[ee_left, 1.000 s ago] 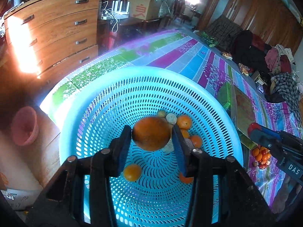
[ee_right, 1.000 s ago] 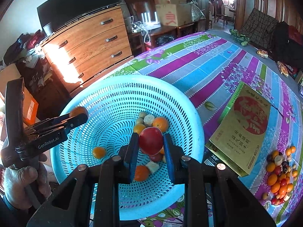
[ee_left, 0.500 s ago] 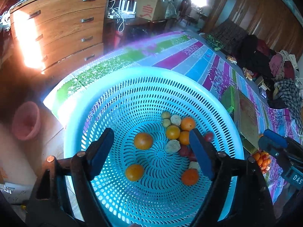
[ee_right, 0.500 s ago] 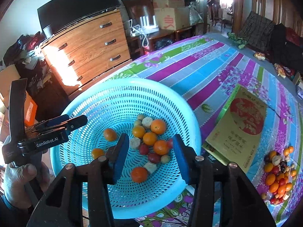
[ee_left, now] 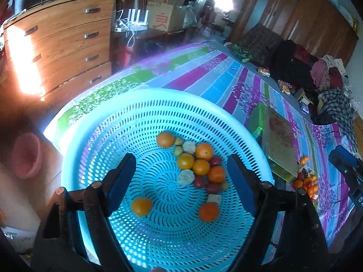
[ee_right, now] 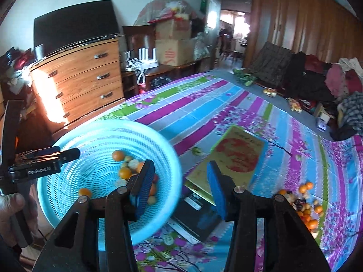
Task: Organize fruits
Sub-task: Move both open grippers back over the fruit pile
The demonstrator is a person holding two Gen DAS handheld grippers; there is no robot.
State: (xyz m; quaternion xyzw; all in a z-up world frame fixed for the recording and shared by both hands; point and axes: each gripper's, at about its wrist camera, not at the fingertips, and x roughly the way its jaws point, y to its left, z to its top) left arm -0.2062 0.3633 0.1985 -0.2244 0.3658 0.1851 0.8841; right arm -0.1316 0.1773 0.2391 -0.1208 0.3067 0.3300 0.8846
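A light blue perforated basket (ee_left: 145,95) stands at the table's corner and holds several oranges, red fruits and pale ones (ee_left: 199,165). My left gripper (ee_left: 179,165) hangs open above the basket's floor with nothing between its fingers; in the right wrist view it (ee_right: 45,158) reaches over the basket's (ee_right: 109,124) left rim, held by a person's hand (ee_right: 11,206). My right gripper (ee_right: 179,170) is open and empty over the basket's right rim, beside a flat box. A pile of loose small fruits (ee_right: 304,201) (ee_left: 305,181) lies on the striped tablecloth to the right.
A flat green and yellow box (ee_right: 236,156) lies on the cloth right of the basket, with a dark book (ee_right: 197,217) below it. A wooden dresser (ee_right: 79,79) stands beyond the table's left end. A pink bowl (ee_left: 26,156) sits low at the left. Clothes pile up far right.
Both grippers opened: the left let an orange fall into the basket, the right let go of a red fruit. The right gripper then swung right and up, away from the basket's middle.
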